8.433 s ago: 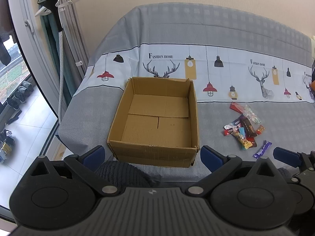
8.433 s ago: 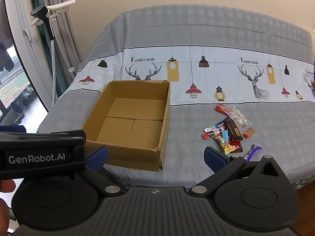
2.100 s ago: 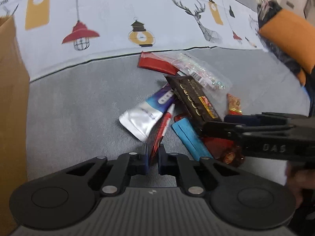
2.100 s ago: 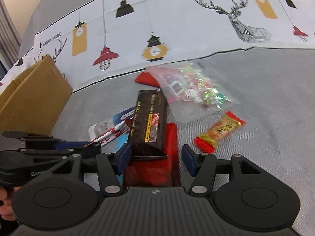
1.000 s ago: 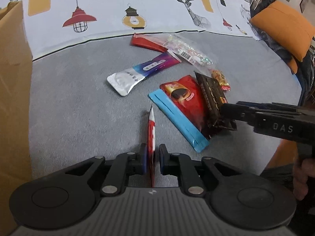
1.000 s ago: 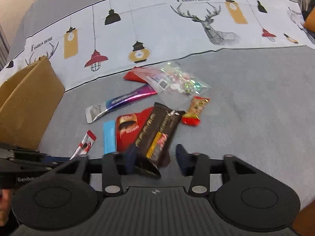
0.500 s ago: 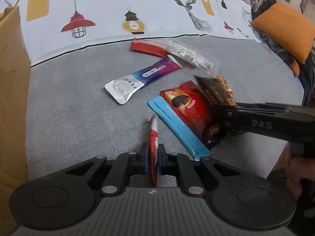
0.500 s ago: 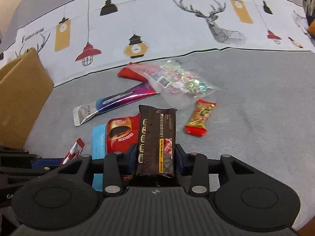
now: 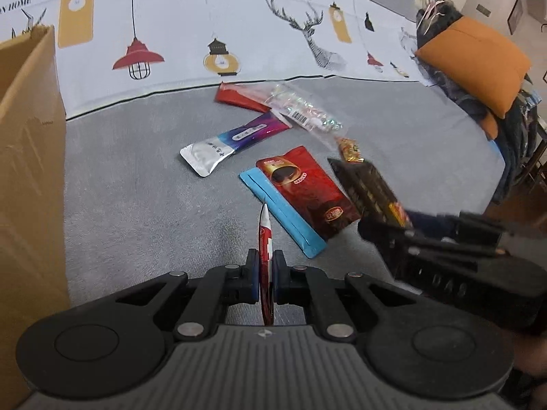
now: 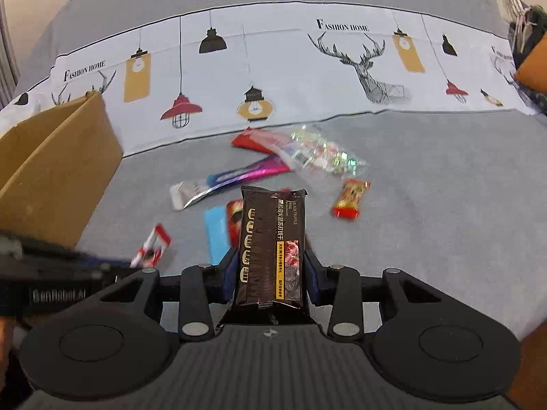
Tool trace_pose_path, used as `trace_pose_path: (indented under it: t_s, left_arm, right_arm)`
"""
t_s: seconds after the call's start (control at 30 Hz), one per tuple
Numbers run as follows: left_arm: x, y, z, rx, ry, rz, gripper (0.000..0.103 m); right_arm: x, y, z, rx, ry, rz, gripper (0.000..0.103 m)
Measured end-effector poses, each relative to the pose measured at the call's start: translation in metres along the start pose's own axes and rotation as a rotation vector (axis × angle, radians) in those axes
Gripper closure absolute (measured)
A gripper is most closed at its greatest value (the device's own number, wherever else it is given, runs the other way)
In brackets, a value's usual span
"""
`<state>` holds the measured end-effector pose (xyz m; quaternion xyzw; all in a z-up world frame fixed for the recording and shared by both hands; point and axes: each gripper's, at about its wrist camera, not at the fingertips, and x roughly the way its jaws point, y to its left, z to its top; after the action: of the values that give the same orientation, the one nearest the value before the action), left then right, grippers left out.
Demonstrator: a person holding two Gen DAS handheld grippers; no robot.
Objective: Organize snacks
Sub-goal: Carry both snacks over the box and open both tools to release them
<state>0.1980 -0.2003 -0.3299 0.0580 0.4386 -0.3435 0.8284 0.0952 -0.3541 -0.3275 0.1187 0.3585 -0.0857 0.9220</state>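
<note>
The bedspread (image 10: 444,205) is grey with a white band of deer and lamp prints. At centre lies a red sachet (image 9: 307,191) over a light-blue packet (image 9: 287,215); at left stands a brown cardboard box (image 9: 27,157).

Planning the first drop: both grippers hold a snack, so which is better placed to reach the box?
Left, probably: the left gripper, shut on the red-white stick, has the cardboard box right beside it; the right gripper sits farther away.

Eight snack packets (image 9: 210,151), one cardboard box (image 9: 27,157), two claws (image 9: 265,275), one orange cushion (image 9: 475,58).
</note>
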Motion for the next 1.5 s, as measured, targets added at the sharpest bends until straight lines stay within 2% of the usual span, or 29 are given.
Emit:
trace_pose_path:
  t_s: [0.33, 0.57, 0.83, 1.13, 1.33, 1.5]
  left_arm:
    - [-0.025, 0.007, -0.004, -0.01, -0.034, 0.007, 0.096]
    - [-0.034, 0.006, -0.001, -0.007, -0.059, 0.005, 0.096]
    - [-0.083, 0.01, 0.009, -0.018, -0.178, 0.026, 0.096]
    - [-0.181, 0.053, 0.018, -0.117, -0.365, 0.109, 0.096]
    - [-0.227, 0.098, 0.013, -0.188, -0.431, 0.205, 0.096]
    - [-0.244, 0.139, 0.006, -0.272, -0.447, 0.255, 0.096]
  right_arm:
    - [-0.025, 0.039, -0.007, -0.03, -0.024, 0.021, 0.062]
    - [-0.031, 0.047, -0.006, -0.034, -0.023, 0.033, 0.062]
    - [-0.053, 0.063, 0.013, -0.013, -0.072, 0.069, 0.062]
    - [-0.088, 0.119, 0.056, -0.049, -0.16, 0.211, 0.062]
    - [-0.099, 0.18, 0.086, -0.11, -0.191, 0.334, 0.062]
    - [-0.102, 0.233, 0.102, -0.185, -0.195, 0.407, 0.062]
